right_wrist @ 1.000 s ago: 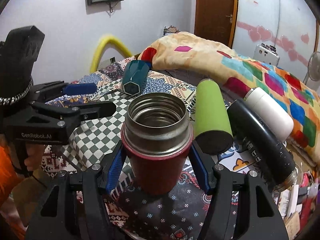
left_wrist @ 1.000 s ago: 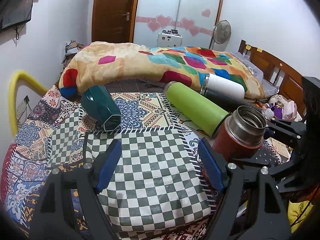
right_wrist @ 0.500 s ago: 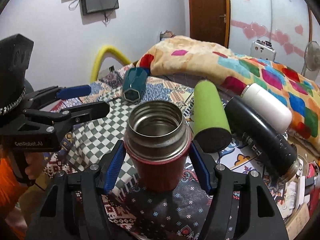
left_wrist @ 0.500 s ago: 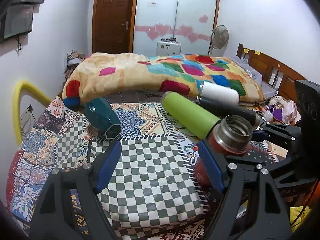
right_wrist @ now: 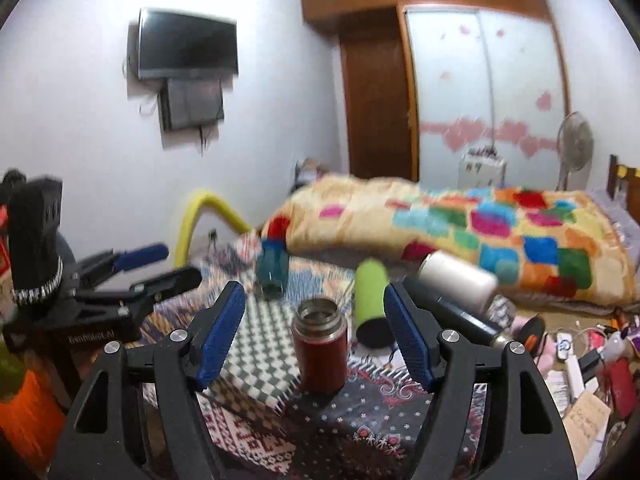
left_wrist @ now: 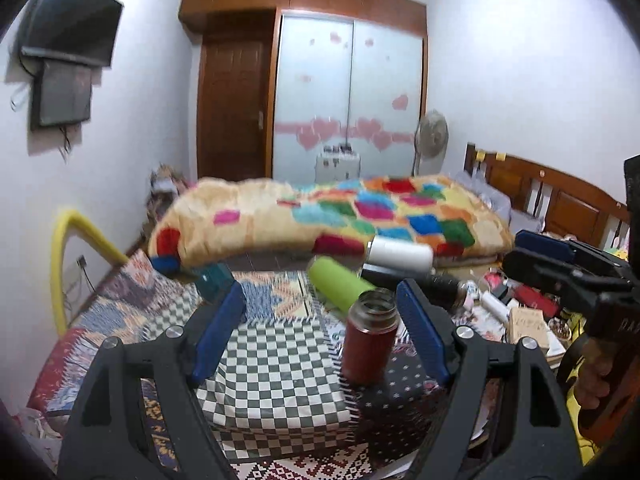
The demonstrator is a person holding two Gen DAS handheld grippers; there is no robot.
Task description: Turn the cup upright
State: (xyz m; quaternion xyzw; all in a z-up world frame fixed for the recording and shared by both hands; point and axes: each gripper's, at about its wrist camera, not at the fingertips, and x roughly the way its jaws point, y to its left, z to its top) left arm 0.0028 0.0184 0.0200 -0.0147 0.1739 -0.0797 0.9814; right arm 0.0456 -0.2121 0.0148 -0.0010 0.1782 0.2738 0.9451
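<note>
A red steel cup (left_wrist: 370, 340) stands upright, mouth up, on the patterned table cloth (left_wrist: 276, 376); it also shows in the right wrist view (right_wrist: 319, 346). My right gripper (right_wrist: 314, 336) is open and drawn back from the cup, its blue pads (right_wrist: 408, 340) well apart on either side of it. My left gripper (left_wrist: 320, 336) is open and empty, held back over the checked patch. Each gripper shows in the other's view, the right one (left_wrist: 560, 264) and the left one (right_wrist: 132, 268).
A teal cup (right_wrist: 272, 272), a green bottle (right_wrist: 370, 300), a white bottle (right_wrist: 456, 280) and a black bottle (right_wrist: 468, 320) lie on their sides behind the red cup. A bright quilt (left_wrist: 340, 216) lies beyond. Clutter (right_wrist: 592, 368) covers the floor at the right.
My right gripper has let go of the red cup and pulled back and up. My left gripper has pulled back too. The cup stays standing upright.
</note>
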